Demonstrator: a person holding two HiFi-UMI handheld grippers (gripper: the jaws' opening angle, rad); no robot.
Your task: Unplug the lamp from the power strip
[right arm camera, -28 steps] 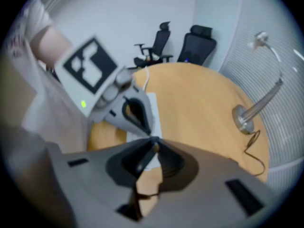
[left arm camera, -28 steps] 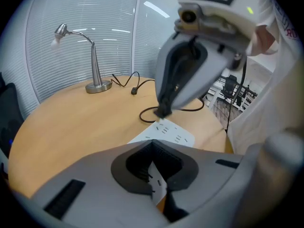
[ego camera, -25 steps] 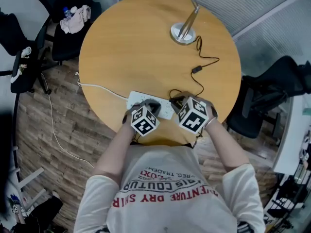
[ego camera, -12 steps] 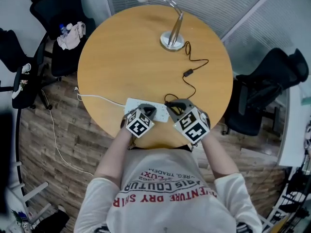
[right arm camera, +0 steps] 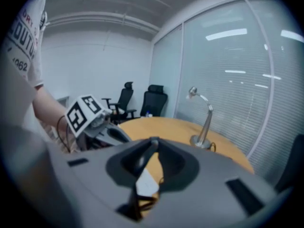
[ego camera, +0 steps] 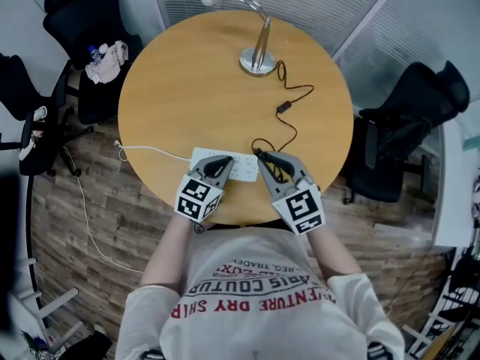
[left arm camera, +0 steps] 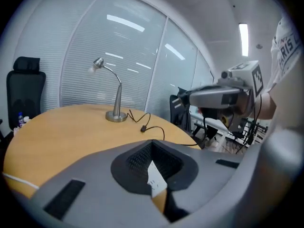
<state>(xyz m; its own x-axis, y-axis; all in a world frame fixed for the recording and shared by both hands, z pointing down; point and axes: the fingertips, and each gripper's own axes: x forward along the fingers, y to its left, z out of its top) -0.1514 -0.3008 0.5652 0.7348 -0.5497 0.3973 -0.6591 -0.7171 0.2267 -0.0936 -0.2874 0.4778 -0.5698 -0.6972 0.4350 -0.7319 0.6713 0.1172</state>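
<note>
A silver desk lamp stands at the far side of the round wooden table. Its black cord runs through an inline switch to a plug at the right end of the white power strip. My left gripper rests shut on top of the strip, near its middle. My right gripper is shut on the lamp's plug beside the strip's right end. Whether the pins sit in the socket is hidden. Between the right jaws, the right gripper view shows a dark piece in front of the strip.
The strip's white cable trails off the table's left edge to the wooden floor. Black office chairs stand at the right and the upper left. The strip lies close to the table's near edge, by the person's body.
The head view has shifted, so the lamp sits more to the left. Both marker cubes have drawn back toward the person, while the tips stay at the strip and the plug.
</note>
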